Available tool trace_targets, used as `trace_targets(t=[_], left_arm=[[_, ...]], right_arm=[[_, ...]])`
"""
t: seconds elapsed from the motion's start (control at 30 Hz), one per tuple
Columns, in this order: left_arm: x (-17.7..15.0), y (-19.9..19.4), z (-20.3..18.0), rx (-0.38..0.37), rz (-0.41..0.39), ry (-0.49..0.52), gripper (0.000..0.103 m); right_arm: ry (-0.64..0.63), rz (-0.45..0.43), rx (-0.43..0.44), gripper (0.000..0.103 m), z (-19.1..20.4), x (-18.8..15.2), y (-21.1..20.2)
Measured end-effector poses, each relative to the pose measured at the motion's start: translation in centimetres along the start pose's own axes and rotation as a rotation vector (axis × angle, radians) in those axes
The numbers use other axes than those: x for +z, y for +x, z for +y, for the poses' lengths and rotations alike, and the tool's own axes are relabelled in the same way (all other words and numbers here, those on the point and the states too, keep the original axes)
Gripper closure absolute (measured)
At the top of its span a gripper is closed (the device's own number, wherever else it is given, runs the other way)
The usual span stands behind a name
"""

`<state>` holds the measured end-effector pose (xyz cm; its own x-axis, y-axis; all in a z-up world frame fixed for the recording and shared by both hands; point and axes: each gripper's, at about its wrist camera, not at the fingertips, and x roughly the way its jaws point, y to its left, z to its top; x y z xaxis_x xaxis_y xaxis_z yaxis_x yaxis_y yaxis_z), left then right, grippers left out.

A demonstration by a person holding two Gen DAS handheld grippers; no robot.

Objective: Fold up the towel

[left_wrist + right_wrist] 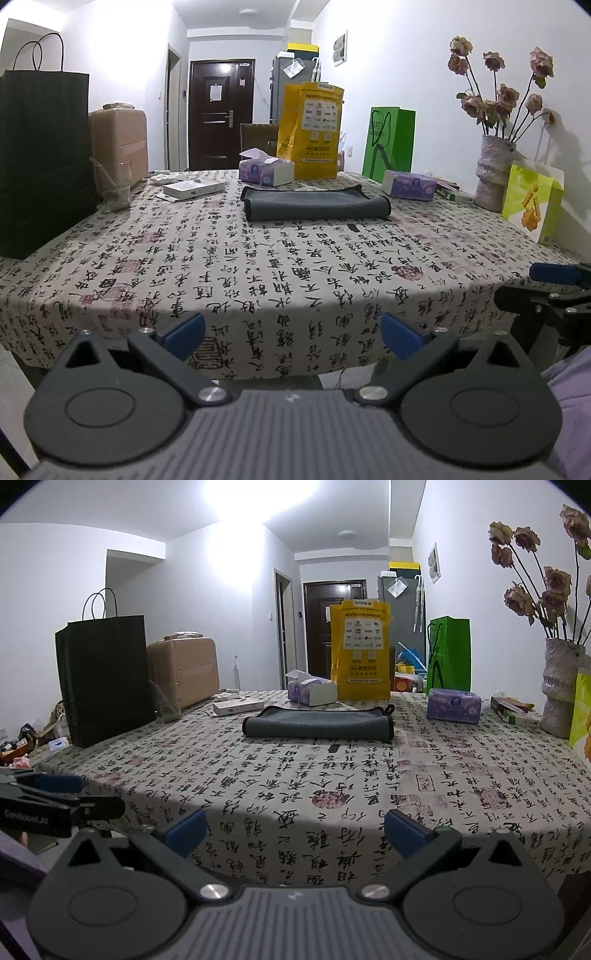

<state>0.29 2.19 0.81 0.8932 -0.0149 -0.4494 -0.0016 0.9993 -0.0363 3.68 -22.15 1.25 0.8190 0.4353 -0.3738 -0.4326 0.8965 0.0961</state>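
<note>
The grey towel [316, 207] [318, 722] was found folded on the calligraphy tablecloth [280, 273] [332, 786], just in front of the yellow bag [312, 129] [361, 650]. The left gripper [291, 332] and the right gripper [293, 830] were held at the tablecloth's near edge, well apart from the towel. Both sets of jaws were spread wide, with nothing held between them.

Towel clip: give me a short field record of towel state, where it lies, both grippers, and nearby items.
towel: gray towel, already folded over, flat
place: far half of the table, on its patterned cloth
left gripper: open, holds nothing, at near table edge
right gripper: open, holds nothing, at near edge
nearby: tissue box and yellow bag behind towel
</note>
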Motion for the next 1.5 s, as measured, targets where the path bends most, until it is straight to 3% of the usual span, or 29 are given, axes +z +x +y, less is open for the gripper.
trace_targets(t=[1.5], left_arm=[[0.07,-0.14,-0.24,-0.001,-0.011,0.005,0.0]], right_arm=[[-0.012,-0.003,0.004,0.0,0.13,0.2,0.25]])
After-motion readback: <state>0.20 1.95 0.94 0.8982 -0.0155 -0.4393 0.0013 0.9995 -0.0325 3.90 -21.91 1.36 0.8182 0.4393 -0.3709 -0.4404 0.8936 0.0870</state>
